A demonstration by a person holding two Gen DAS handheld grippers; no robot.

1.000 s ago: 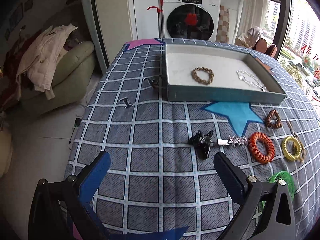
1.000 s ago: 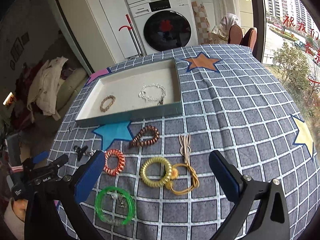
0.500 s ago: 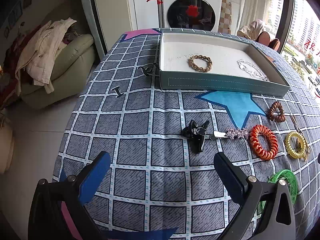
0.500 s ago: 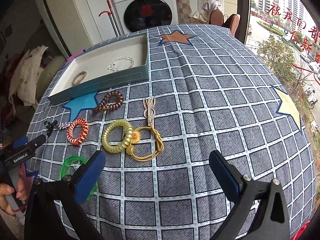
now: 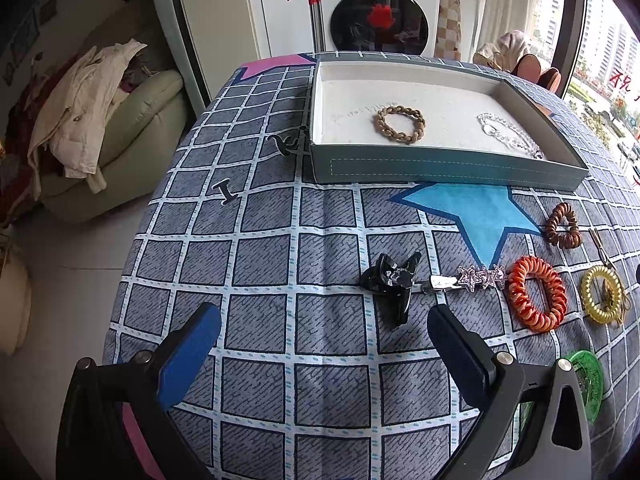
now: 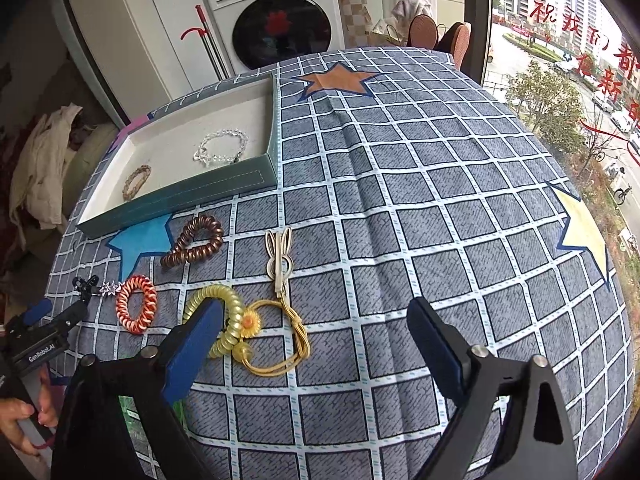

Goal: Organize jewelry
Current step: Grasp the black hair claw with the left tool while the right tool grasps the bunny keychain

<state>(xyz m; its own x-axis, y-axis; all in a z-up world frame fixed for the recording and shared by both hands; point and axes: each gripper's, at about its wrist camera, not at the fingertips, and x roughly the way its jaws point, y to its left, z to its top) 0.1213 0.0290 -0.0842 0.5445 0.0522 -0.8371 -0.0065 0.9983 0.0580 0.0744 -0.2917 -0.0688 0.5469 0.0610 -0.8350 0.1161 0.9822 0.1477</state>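
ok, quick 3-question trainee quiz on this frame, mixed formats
1. True or false: the tray holds two bracelets.
2. What lies closest ahead of the left hand-held gripper? A) black hair claw clip B) brown spiral hair tie C) green bangle
3. Fill in: the right hand-held gripper is ___, holding nothing.

Key: 1 true; 2 A; 3 open
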